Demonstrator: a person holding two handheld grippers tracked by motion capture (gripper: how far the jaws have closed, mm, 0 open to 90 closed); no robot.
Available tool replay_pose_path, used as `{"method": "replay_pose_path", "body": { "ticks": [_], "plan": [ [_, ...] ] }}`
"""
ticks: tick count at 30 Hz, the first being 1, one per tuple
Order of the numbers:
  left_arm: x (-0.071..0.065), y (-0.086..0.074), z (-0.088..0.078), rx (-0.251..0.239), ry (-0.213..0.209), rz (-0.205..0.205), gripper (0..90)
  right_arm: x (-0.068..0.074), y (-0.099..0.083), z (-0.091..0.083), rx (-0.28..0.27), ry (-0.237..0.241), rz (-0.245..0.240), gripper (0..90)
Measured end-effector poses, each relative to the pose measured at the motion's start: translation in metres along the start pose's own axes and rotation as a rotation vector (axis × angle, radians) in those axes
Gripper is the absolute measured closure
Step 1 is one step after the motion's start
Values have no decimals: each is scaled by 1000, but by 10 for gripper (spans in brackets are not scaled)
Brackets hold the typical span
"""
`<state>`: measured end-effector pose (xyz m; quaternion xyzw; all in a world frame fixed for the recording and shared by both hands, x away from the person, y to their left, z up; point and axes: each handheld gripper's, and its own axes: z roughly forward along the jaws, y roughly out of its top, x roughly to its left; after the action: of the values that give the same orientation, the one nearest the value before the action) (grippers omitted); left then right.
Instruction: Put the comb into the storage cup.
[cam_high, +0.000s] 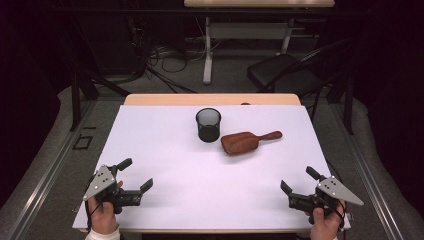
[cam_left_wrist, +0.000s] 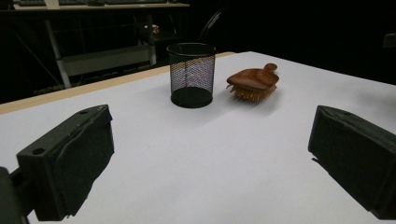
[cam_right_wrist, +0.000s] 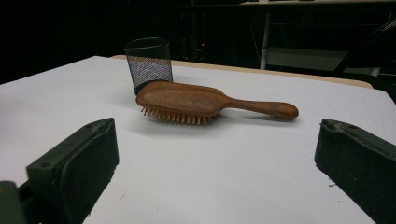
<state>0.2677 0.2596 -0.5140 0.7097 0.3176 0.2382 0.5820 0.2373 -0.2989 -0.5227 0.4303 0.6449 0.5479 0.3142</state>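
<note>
Both tongs, left (cam_high: 136, 176) and right (cam_high: 296, 179), gape wide, holding nothing. Grabbing the brown wooden hairbrush (cam_high: 247, 141) could knock over the black mesh cup (cam_high: 208, 125) at its ten o'clock.

The white counter (cam_high: 175, 165) is brightly and evenly lit from above; the surroundings fall into near darkness. Shadows are soft and faint. Near jaws look slightly blurred.

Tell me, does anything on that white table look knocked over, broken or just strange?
Nothing stands out. The black wire-mesh cup stands upright and looks empty in the left gripper view. The brown wooden hairbrush lies bristles down beside it, its handle pointing away from the cup. No spill or damage shows on the white table.
</note>
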Motion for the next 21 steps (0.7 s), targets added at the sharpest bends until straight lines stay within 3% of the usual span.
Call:
{"method": "replay_pose_path", "body": {
  "ticks": [8, 14, 21],
  "plan": [
    [1, 0, 0, 0, -4, -30, 2, 2, 1, 3, 29, -28, 1, 0],
    [1, 0, 3, 3, -14, -54, 2, 5, 1, 5, 49, -29, -41, 0],
    [2, -1, 11, 25, -10, -72, 2, 0, 2, 2, 52, -52, -9, 0]
  ]
}}
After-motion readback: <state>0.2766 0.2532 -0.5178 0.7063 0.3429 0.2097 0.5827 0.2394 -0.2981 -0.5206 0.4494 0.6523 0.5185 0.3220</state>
